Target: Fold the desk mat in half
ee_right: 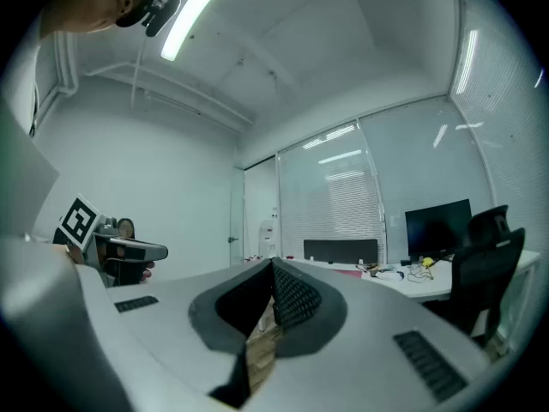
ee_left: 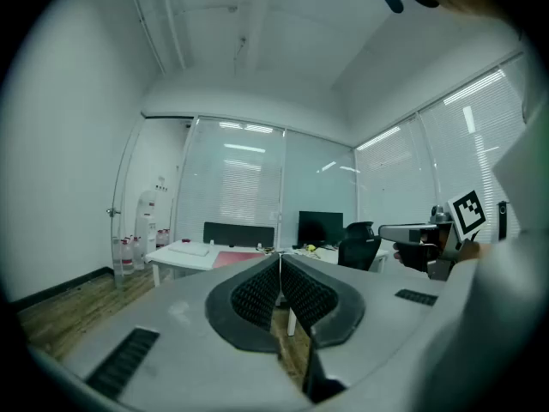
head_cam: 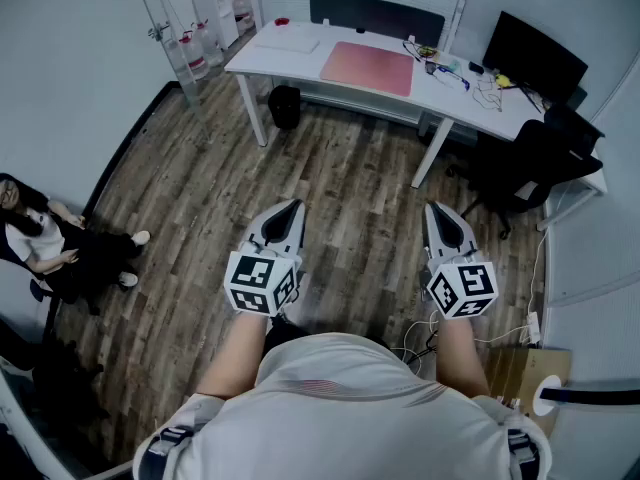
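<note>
My left claw (head_cam: 290,209) and right claw (head_cam: 437,212) are pinched shut and empty; the flat pink rectangular desk mat (head_cam: 367,68) lies unreached at twelve o'clock.

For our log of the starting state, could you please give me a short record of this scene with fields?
desk mat: pink, flat and unfolded on the white desk
left gripper: shut, empty, over the floor, short of the desk
right gripper: shut, empty, level with the left one
task stage: fold not begun
nearby: black chair at the desk's right end; monitor on the desk
</note>
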Demonstrator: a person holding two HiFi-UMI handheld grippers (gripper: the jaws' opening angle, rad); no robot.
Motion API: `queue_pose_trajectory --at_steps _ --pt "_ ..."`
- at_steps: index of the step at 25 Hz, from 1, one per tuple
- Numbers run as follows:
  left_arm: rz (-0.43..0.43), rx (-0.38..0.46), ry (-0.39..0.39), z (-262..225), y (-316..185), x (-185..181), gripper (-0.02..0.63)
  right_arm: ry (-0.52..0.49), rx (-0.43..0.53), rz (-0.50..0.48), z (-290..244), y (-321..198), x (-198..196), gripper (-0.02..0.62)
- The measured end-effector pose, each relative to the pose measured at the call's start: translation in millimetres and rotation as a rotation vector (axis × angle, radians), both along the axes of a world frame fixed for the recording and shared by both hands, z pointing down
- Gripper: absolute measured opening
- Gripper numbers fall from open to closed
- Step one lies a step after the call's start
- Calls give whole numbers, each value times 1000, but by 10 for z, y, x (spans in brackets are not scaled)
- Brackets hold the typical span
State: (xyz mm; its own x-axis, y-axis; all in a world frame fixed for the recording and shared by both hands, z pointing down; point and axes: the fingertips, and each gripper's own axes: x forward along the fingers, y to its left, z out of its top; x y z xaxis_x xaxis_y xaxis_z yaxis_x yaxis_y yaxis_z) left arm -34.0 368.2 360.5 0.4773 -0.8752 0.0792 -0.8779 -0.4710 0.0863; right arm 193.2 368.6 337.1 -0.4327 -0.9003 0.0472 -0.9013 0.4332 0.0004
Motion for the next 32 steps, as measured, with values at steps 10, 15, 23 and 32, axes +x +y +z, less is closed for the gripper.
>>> queue_pose_trajectory --at_steps 10,15,23,32 --pt "4 -12 5 32 39 -16 17 2 3 -8 13 31 -62 51" --pt "8 -11 5 29 50 -16 16 -1 13 -8 -15 33 -80 51" --pt "26 -18 -5 14 38 37 17 -69 20 7 -8 48 17 52" --pt "16 -87 17 275 -243 -154 17 -74 -80 5 336 -336 -141 52"
